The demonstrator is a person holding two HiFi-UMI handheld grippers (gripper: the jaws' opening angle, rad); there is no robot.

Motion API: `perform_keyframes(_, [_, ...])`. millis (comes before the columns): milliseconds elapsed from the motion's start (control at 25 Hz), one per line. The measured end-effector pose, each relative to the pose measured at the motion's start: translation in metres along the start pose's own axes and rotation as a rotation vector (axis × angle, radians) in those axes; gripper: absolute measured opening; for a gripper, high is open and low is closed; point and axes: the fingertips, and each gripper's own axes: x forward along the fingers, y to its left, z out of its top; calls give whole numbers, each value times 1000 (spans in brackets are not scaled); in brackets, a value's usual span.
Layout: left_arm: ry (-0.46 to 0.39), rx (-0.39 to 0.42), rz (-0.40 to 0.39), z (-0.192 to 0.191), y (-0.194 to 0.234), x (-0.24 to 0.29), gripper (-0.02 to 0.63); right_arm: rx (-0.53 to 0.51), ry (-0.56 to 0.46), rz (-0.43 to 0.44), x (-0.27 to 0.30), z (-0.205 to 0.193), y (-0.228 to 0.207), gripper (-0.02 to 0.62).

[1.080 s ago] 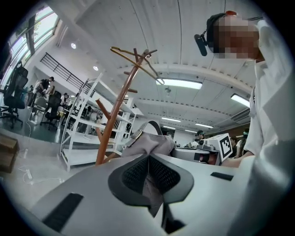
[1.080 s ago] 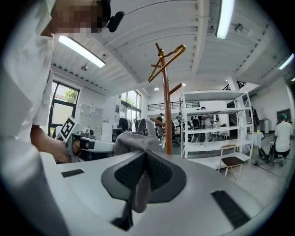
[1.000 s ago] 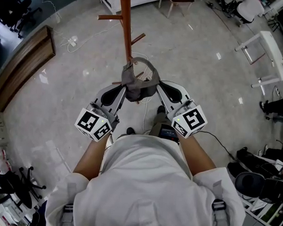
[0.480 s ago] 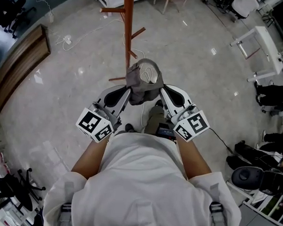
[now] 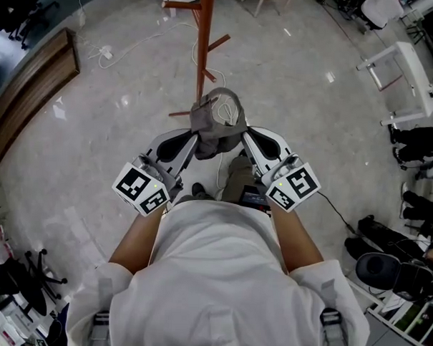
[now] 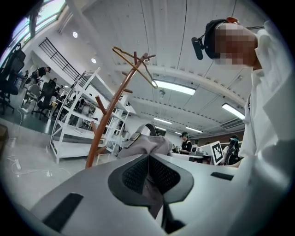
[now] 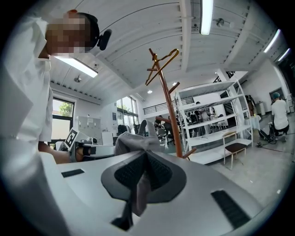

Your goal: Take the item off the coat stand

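A grey fabric cap (image 5: 217, 122) hangs between my two grippers, in front of my chest and clear of the stand. The red-brown wooden coat stand (image 5: 204, 39) rises just beyond it, its pegs bare near the cap. My left gripper (image 5: 196, 140) is shut on the cap's left side and my right gripper (image 5: 243, 138) is shut on its right side. In the left gripper view the pads (image 6: 138, 173) pinch grey cloth, with the cap (image 6: 145, 144) bunched above and the stand (image 6: 108, 120) behind. The right gripper view shows the same: gripper (image 7: 146, 159), cap (image 7: 133, 142), stand (image 7: 169, 110).
A wire hanger (image 6: 138, 64) sits on top of the stand. A wooden bench (image 5: 34, 89) lies at the left, a white frame table (image 5: 410, 77) at the right, cables (image 5: 121, 50) on the floor, bags (image 5: 384, 269) at lower right. White shelving (image 6: 76, 122) stands behind.
The cap, held by both grippers, has come away from the stand's pole and peg toward me. The stand now sits farther off in the head view.
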Motion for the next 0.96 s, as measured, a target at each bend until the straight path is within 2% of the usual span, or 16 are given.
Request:
perform_keyframes(280, [14,-29,-27,-7,2,9,21,10,8,-22,-1,-3,-10,26])
perform_keyframes(680, [25,-63,-113,-13,-9,32,21,19,4,-74,-20,-3,-26,26])
perform_keyframes(960, [17,-86,-141,-19,-16,47,21,31,25,-75,-32,-6,-40,26])
